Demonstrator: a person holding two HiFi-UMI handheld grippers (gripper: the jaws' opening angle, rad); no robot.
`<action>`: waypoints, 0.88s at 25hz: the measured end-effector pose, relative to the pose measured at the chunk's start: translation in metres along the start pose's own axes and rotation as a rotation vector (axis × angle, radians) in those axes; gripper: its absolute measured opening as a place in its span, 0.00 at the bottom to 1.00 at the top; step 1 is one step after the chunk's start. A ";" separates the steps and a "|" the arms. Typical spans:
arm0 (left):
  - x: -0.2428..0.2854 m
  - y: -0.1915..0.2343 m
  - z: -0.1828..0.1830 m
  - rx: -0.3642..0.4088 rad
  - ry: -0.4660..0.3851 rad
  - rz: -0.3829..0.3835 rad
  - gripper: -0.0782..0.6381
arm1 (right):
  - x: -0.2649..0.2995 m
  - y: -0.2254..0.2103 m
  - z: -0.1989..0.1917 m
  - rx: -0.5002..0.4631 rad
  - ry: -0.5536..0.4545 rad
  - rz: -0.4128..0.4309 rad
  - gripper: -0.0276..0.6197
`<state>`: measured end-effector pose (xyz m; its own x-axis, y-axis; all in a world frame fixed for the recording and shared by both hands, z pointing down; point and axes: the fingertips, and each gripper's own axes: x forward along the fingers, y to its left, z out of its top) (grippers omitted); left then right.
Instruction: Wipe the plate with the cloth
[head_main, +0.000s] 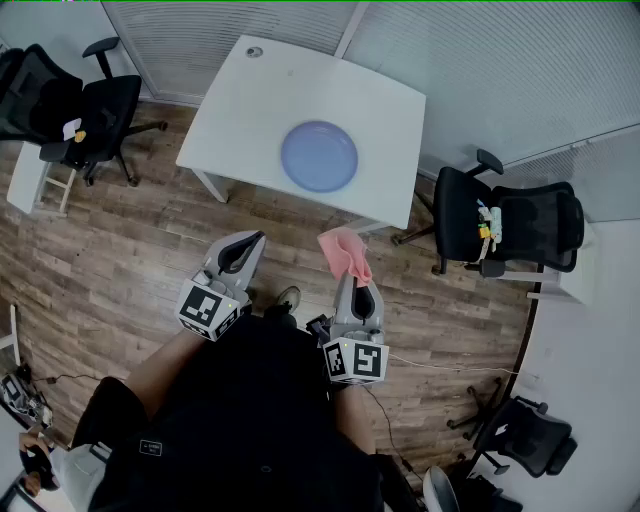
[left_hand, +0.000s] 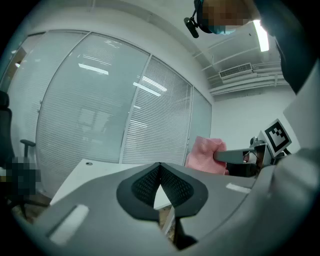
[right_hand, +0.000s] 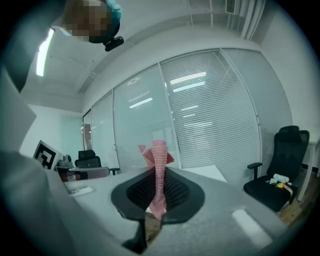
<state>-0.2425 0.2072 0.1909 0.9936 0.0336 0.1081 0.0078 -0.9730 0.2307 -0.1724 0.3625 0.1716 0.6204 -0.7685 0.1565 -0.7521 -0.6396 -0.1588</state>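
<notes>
A round blue plate (head_main: 319, 156) lies in the middle of the white table (head_main: 240, 110) ahead of me. My right gripper (head_main: 352, 272) is shut on a pink cloth (head_main: 344, 250), held in the air short of the table's near edge. In the right gripper view the pink cloth (right_hand: 158, 170) stands pinched upright between the dark pads. My left gripper (head_main: 247, 247) hovers beside it on the left, shut and empty. In the left gripper view the jaws (left_hand: 160, 170) meet with nothing between them, and the pink cloth (left_hand: 206, 156) shows at the right.
Black office chairs stand at the far left (head_main: 100, 110) and at the right (head_main: 510, 225), the right one with small items on its seat. Another chair (head_main: 520, 435) is at the lower right. A wood floor (head_main: 130, 250) lies between me and the table.
</notes>
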 end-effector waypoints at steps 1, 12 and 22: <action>0.000 0.000 0.000 -0.003 0.002 0.000 0.11 | 0.000 0.001 0.001 -0.004 0.002 0.000 0.06; 0.006 -0.011 -0.002 0.004 0.010 -0.002 0.11 | -0.002 -0.003 0.006 -0.006 -0.005 0.014 0.06; 0.027 -0.030 -0.012 0.010 0.034 0.034 0.11 | -0.003 -0.032 0.006 -0.023 -0.001 0.071 0.07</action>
<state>-0.2173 0.2398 0.1986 0.9888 0.0079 0.1490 -0.0249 -0.9758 0.2171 -0.1489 0.3846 0.1700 0.5655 -0.8119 0.1450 -0.7992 -0.5829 -0.1467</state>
